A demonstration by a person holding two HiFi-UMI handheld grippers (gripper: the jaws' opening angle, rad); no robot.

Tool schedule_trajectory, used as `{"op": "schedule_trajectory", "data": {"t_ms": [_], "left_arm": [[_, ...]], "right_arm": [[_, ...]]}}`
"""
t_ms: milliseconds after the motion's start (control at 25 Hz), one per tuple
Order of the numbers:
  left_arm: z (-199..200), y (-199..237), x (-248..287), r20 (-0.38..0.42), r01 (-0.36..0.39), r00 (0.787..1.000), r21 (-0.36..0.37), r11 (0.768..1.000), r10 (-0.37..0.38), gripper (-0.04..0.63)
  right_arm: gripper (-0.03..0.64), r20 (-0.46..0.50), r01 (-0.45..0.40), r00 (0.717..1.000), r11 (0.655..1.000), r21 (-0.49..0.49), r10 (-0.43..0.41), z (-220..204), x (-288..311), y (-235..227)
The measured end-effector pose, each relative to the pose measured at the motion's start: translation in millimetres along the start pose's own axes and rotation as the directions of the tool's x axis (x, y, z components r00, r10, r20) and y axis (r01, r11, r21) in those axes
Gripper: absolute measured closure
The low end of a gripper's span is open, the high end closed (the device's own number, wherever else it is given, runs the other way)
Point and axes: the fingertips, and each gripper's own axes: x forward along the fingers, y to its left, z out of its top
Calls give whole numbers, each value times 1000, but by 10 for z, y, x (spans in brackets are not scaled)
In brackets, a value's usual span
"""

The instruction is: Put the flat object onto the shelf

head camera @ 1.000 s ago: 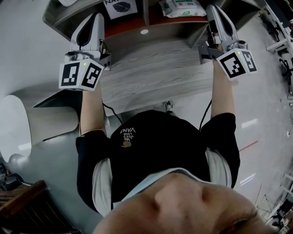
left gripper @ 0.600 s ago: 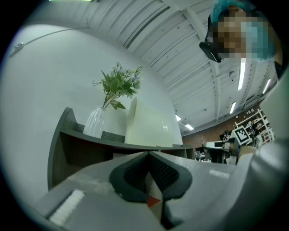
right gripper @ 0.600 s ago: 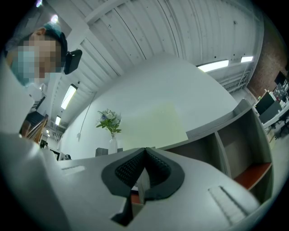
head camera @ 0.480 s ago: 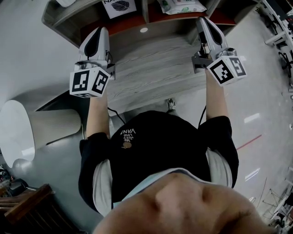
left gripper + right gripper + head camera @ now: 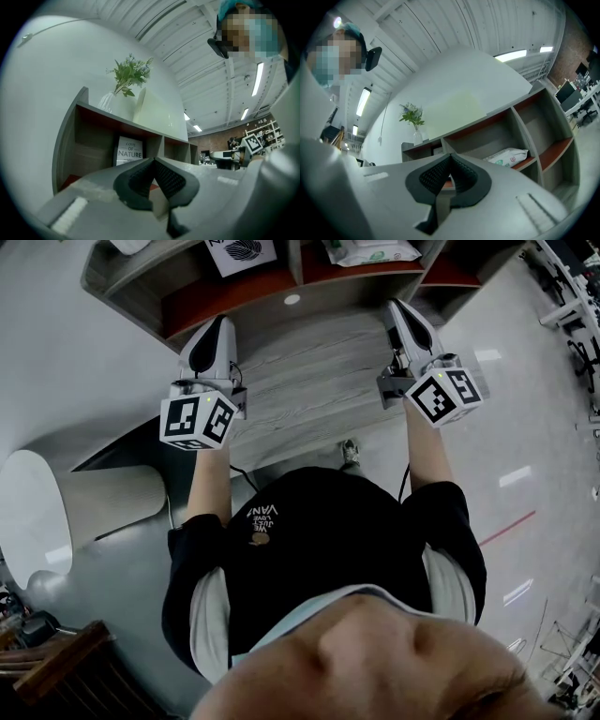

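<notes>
The left gripper (image 5: pixel 220 326), at 10 o'clock, is clenched shut and empty. The flat white printed card (image 5: pixel 129 151) is stood in the left compartment of the grey wooden shelf (image 5: pixel 122 287). Its long axis is vertical, its face is turned outward, and its foot is hidden. The right gripper (image 5: pixel 399 307), at 2 o'clock, is likewise clenched on nothing.

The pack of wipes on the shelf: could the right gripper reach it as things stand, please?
Probably yes: the pack of wipes lies in an open-fronted compartment ahead of the right gripper, nothing between, though its jaws are shut.

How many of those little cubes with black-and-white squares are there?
2. One cube sits at the back of the left gripper, the other at the back of the right gripper. No others seem hidden.
</notes>
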Motion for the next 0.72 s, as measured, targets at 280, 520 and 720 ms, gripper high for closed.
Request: {"op": "schedule_trajectory", "data": {"t_ms": [280,520,720], "left_arm": [[-384,23,-130,-82,-16,997,-31,999,14,594],[-669,64,-286,-142,-48,989,-70,996,37,594],[-915,18,-440,-192,-68,980,-114,991,45,594]], "right_arm": [[618,-79,34,996,999,-6,-34,-410,-109,27],[618,-131,49,990,999,12,-47,-696,-219,100],[618,-163,57,986,994,90,-41,-935,-306,161]]}}
